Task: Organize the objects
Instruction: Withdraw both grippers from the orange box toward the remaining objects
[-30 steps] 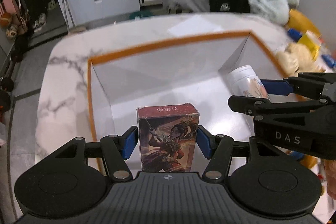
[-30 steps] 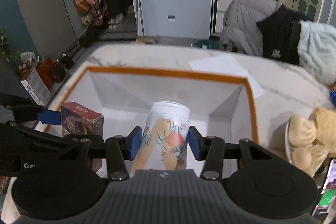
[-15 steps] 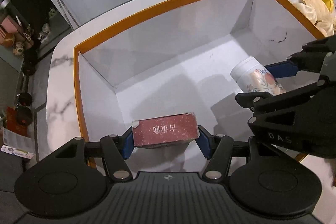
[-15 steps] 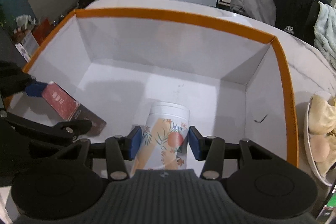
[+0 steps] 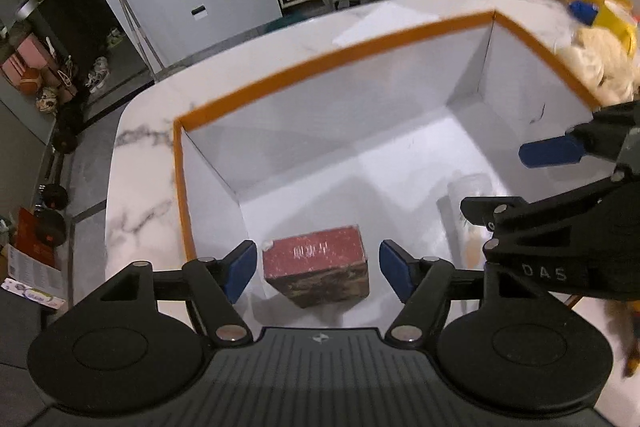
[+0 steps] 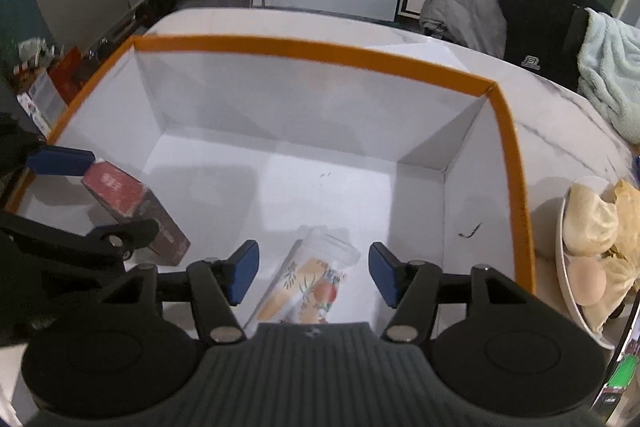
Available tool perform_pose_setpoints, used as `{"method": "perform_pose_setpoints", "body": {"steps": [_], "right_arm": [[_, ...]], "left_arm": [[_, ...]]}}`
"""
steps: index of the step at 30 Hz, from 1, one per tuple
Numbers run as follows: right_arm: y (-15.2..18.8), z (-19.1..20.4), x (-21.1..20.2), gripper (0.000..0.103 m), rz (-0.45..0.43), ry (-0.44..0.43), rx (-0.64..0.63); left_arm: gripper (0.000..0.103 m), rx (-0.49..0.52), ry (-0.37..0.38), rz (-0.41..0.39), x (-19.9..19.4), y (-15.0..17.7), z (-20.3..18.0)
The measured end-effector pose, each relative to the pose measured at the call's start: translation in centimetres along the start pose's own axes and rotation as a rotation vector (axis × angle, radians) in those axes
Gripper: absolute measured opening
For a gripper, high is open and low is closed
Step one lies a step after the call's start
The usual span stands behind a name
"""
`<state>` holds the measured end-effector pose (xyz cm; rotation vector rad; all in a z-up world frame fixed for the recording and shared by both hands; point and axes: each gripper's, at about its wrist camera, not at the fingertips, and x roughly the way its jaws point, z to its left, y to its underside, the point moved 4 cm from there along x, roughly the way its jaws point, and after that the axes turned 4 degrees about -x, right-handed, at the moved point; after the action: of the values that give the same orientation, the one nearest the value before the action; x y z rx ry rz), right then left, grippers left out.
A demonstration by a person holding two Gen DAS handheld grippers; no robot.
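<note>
Both my wrist cameras look steeply down, close over the orange-rimmed box (image 5: 320,61) (image 6: 312,49), sharing its interior.

Motion-blurred floral bottle (image 6: 310,285), base behind gripper body

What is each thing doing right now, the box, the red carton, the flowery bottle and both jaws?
Orange-rimmed box: open-topped.
Red carton: inside box, released.
Floral bottle: inside box, tilted, blurred.
Left gripper: jaws just opened, clear of carton.
Right gripper: jaws just opened, clear of bottle.
</note>
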<state>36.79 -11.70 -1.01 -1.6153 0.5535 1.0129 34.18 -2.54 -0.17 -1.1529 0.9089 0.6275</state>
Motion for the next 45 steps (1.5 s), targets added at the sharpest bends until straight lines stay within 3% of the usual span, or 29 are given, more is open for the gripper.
{"method": "perform_pose_setpoints", "body": {"steps": [4, 7, 10, 13, 17, 20, 22, 25, 35, 38, 45], "right_arm": [[-0.1, -0.5, -1.2, 0.066, -0.027, -0.008, 0.013], [0.1, -0.6, -2.0, 0.071, -0.042, -0.014, 0.014], [0.4, -0.7, -2.6, 0.073, -0.053, -0.018, 0.011], [0.3, -0.9, -3.1, 0.079, -0.079, -0.018, 0.035], [0.1, -1.2, -3.4, 0.079, -0.099, -0.025, 0.079], [0.3, -1.4, -3.8, 0.081, -0.116, -0.017, 0.094], [0.6, -1.5, -4.1, 0.081, -0.119, -0.026, 0.094], [1.1, -1.6, -4.4, 0.081, -0.117, -0.024, 0.082], [1.8, -1.1, -5.7, 0.082, -0.146, -0.026, 0.057], [2.1, -0.2, -6.4, 0.082, -0.158, -0.017, 0.024], [3.6, 0.5, -10.5, 0.082, -0.205, 0.005, -0.024]], "left_arm": [[0.085, 0.010, -0.028, -0.048, -1.0, -0.4, 0.0], [0.085, 0.017, 0.000, -0.048, -2.1, -0.3, -0.2], [0.084, 0.062, 0.029, -0.013, -3.1, 0.3, -0.7], [0.076, 0.090, 0.064, 0.038, -3.3, 1.0, -1.2], [0.075, 0.028, 0.087, 0.091, -1.7, 1.1, -0.6], [0.075, -0.054, 0.166, 0.120, 0.1, 1.0, -0.3], [0.075, -0.077, 0.155, 0.093, 1.1, 0.5, -0.1], [0.075, -0.098, 0.077, 0.003, 1.3, -0.4, 0.3], [0.079, -0.139, 0.085, -0.056, -0.7, -0.1, 1.8], [0.080, -0.136, 0.100, -0.059, -2.2, 0.6, 1.9], [0.087, -0.131, 0.154, -0.147, -6.9, 1.8, 1.4]]}}
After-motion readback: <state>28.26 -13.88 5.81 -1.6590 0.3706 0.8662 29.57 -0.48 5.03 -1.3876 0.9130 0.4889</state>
